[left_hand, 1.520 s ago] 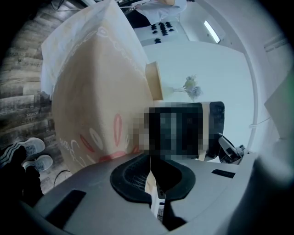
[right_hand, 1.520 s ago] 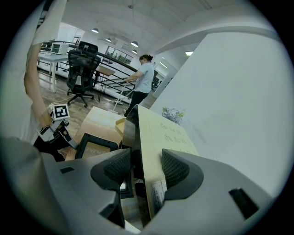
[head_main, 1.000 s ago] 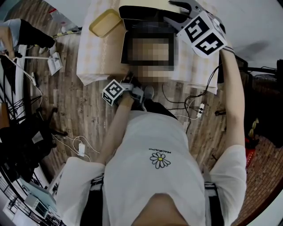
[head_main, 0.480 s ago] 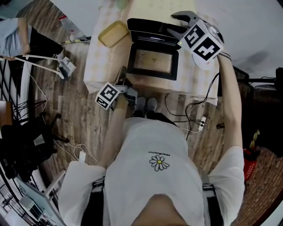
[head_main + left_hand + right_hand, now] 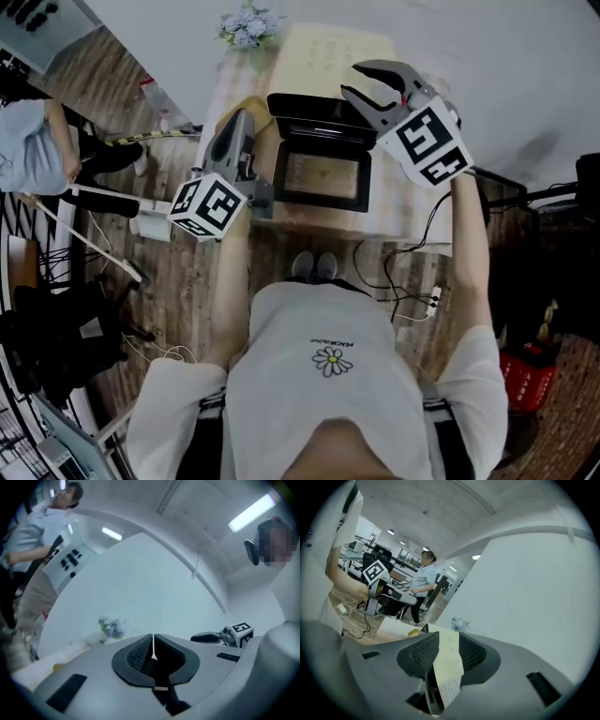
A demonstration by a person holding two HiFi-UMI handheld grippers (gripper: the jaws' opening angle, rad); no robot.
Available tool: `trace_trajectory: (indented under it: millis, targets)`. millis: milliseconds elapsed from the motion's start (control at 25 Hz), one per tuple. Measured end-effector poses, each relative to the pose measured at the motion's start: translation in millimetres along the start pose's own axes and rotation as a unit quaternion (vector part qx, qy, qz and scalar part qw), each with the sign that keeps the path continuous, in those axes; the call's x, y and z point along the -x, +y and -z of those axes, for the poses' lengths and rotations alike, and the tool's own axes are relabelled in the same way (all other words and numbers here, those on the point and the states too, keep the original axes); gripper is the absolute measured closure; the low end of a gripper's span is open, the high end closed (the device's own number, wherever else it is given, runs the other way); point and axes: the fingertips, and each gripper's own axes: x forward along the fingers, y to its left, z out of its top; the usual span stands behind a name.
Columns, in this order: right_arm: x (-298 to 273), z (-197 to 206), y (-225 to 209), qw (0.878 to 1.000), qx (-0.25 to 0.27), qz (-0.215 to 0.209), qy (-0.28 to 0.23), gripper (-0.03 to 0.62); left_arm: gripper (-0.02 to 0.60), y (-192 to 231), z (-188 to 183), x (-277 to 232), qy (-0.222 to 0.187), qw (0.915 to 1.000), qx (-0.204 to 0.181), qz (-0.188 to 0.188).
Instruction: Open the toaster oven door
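**Both hand-held grippers lifted; toaster oven door lies open**

Since a second ago, we record that both tools have risen. The left hand-held gripper (image 5: 243,116) was then low at the front edge of the table (image 5: 400,202). It now hangs in the air beside the left flank of the toaster oven (image 5: 317,114). The right hand-held gripper (image 5: 352,78) sits a little higher in the head view, over the oven's right rear corner.

We find the left hand-held gripper's jaws pressed together with nothing between them. Its marker cube (image 5: 208,204) faces the head camera.

The right hand-held gripper's jaws are spread and have just been closing. They grip nothing; only the pale tablecloth, well beyond, shows through the gap.

The toaster oven door (image 5: 323,178) is fully down, as it was half a second ago. It lies flat toward the person, glass upward, with neither tool touching it. The oven stands mid-table.

A bunch of flowers (image 5: 247,25) sits at the table's far end. A bystander in a light-blue shirt (image 5: 33,155) is at the left, well apart from the table.
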Motion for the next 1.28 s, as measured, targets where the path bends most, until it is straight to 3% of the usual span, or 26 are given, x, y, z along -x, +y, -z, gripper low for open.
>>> trace_trajectory:
  millis: [80, 240, 360, 480, 640, 800, 1080, 1280]
  targets:
    - [16, -10, -8, 0.999, -0.022, 0.039, -0.026, 0.491, 0.563, -31, -23, -10, -0.006, 0.9971, -0.072, 0.024]
    - [46, -19, -18, 0.988, -0.062, 0.126, -0.061, 0.558, 0.565, -84, -48, -26, -0.011, 0.9811, -0.181, 0.066]
    - [67, -22, -18, 0.976, -0.082, 0.179, -0.097, 0.574, 0.565, -116, -52, -28, -0.017, 0.961, -0.267, 0.071]
    - [87, -17, -12, 0.95, -0.148, 0.239, -0.133, 0.583, 0.565, -135, -49, -25, -0.018, 0.9402, -0.332, 0.072]
    - [104, 2, 4, 0.92, -0.231, 0.287, -0.132, 0.583, 0.565, -147, -44, -20, -0.028, 0.9349, -0.346, 0.075]
    - [116, 1, 11, 0.901, -0.245, 0.324, -0.153, 0.584, 0.565, -160, -34, -16, -0.039, 0.9389, -0.333, 0.078]
    - [116, 0, 17, 0.894, -0.257, 0.329, -0.162, 0.584, 0.565, -168, -15, -15, -0.018, 0.9346, -0.346, 0.08]
    - [114, 5, 16, 0.895, -0.256, 0.33, -0.159, 0.584, 0.565, -158, -14, -17, -0.013, 0.937, -0.343, 0.067]
